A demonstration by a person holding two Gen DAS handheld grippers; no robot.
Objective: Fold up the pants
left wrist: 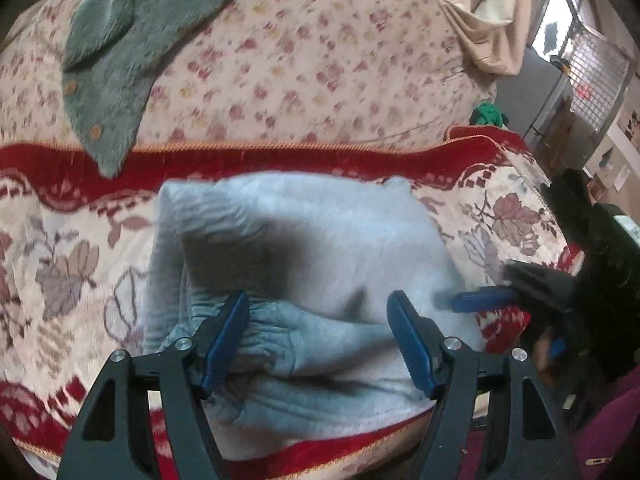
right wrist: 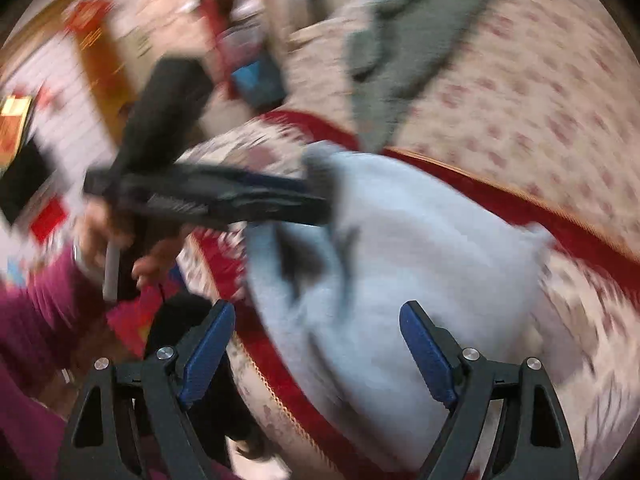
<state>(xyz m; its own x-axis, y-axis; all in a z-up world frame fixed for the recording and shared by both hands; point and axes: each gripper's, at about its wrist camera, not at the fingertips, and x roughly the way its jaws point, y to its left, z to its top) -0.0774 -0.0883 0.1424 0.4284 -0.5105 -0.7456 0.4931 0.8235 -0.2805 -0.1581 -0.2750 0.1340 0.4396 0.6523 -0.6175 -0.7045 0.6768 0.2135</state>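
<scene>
The light grey pants (left wrist: 304,256) lie folded in a thick bundle on the red-and-cream floral blanket (left wrist: 72,256), waistband toward me. My left gripper (left wrist: 320,320) is open just above the near edge of the bundle, jaws wide apart, holding nothing. My right gripper (left wrist: 484,300) shows at the bundle's right edge in the left wrist view. In the blurred right wrist view the right gripper (right wrist: 316,332) is open and empty over the pants (right wrist: 420,264). The left gripper (right wrist: 280,196) reaches in from the left there, at the bundle's far left corner.
A grey-green fleece garment (left wrist: 120,52) with buttons lies on the flowered bedspread (left wrist: 320,60) behind the pants, also in the right wrist view (right wrist: 404,52). A beige cloth (left wrist: 492,20) and room clutter sit at the right. The person's magenta sleeve (right wrist: 36,304) is at the left.
</scene>
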